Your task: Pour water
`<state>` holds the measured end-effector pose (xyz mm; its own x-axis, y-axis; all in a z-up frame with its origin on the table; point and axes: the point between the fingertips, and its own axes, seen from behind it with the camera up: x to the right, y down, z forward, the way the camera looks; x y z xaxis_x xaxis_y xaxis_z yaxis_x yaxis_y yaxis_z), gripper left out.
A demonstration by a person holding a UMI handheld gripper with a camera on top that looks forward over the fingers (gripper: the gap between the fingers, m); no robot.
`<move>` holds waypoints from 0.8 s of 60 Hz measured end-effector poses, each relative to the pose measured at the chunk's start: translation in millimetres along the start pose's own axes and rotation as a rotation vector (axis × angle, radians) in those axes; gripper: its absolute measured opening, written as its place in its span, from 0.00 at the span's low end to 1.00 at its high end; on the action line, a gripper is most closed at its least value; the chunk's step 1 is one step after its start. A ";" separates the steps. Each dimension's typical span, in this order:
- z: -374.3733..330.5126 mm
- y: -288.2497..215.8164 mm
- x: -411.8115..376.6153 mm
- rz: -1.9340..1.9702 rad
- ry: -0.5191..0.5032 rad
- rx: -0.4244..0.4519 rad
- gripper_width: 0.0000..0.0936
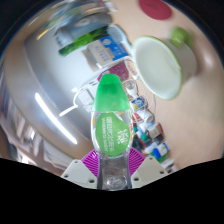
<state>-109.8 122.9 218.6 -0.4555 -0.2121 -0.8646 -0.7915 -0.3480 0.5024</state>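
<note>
My gripper (112, 166) is shut on a clear plastic bottle with a green label (111, 122). The bottle lies along the fingers, its base nearest me and its top pointing ahead. The purple pads (88, 163) press on both sides of the bottle's lower body. A light green cup with a white inside (160, 63) stands beyond the bottle's top, ahead and to the right, with its handle on the far side. The bottle's mouth is near the cup's rim but hidden behind the bottle's own body. I cannot see any water flowing.
A shiny metal bowl or basin (45, 95) fills the left side. Several packaged goods (95, 45) stand beyond the bottle. Small coloured items (150, 130) lie to the right of the bottle. A dark red round object (155, 8) lies far ahead on the beige table (195, 30).
</note>
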 end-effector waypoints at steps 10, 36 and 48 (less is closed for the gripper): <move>-24.8 -14.4 -1.7 -0.830 0.162 -0.021 0.35; -119.6 -194.3 -150.2 -1.992 0.336 0.552 0.37; -124.1 -269.4 -67.8 -1.982 0.477 0.490 0.37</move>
<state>185.0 117.8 143.0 0.9906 -0.1368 -0.0021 -0.0232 -0.1533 -0.9879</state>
